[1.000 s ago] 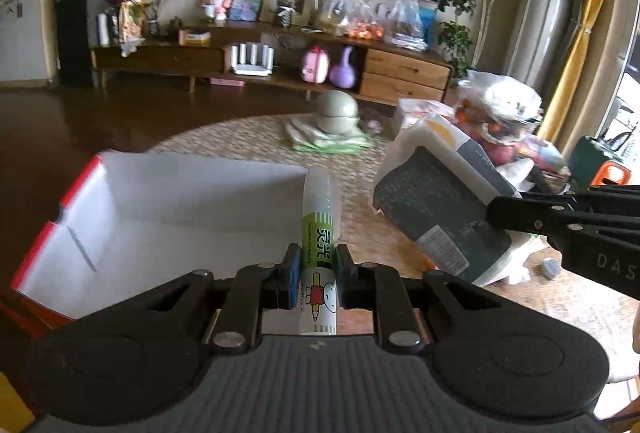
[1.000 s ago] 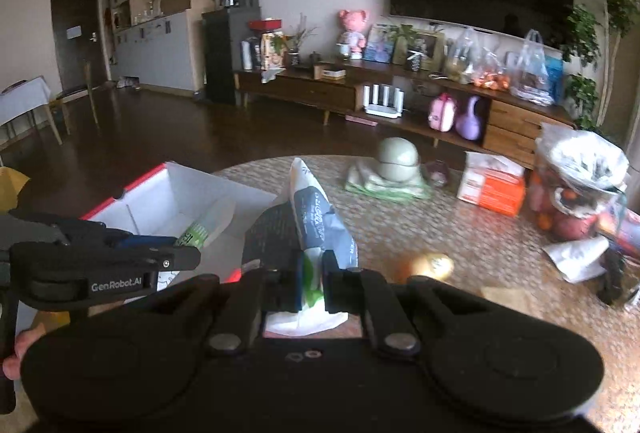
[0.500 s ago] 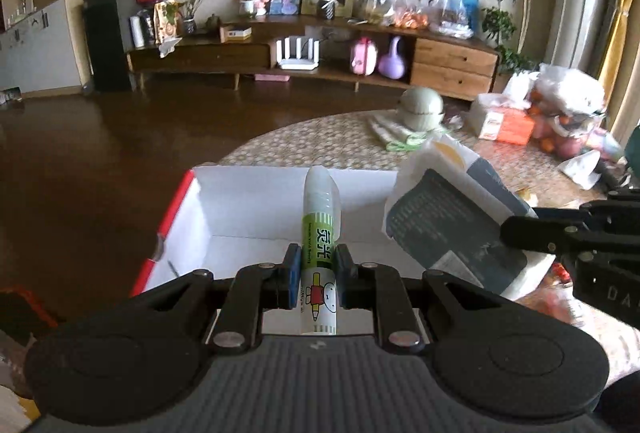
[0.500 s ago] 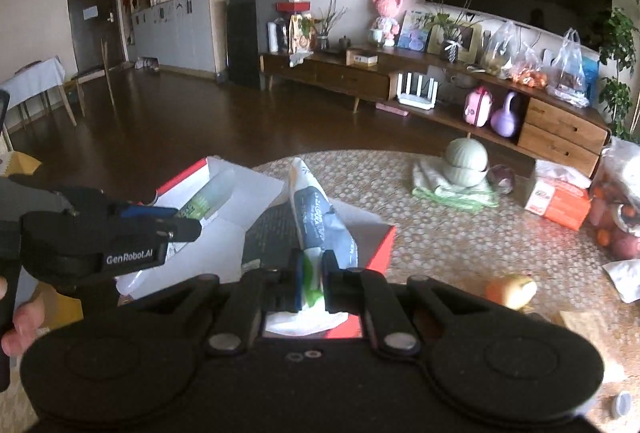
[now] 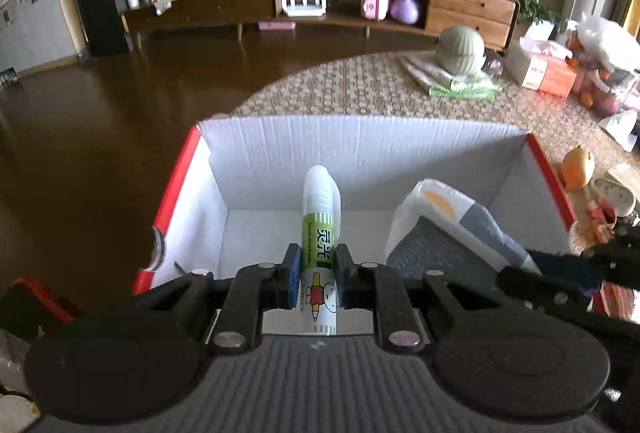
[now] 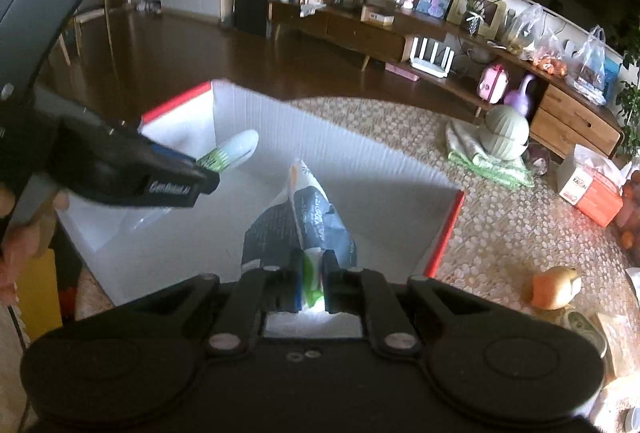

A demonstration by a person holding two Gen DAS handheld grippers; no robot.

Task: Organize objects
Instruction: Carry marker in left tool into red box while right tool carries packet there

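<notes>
Glue stick [image 5: 319, 229] and pouch [image 6: 304, 221] clamped in separate fingers over white box [image 5: 360, 141] on woven-topped living-room table [image 5: 360, 85].

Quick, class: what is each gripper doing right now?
Left gripper: shut on the glue stick.
Right gripper: shut on the grey pouch.

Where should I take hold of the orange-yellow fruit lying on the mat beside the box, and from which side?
Grip the fruit across its round middle, coming straight down from above. It lies alone on the woven mat, apart from the red-edged box, so the fingers have room either side. Its stub end points right; close across the belly, not the tip.
</notes>
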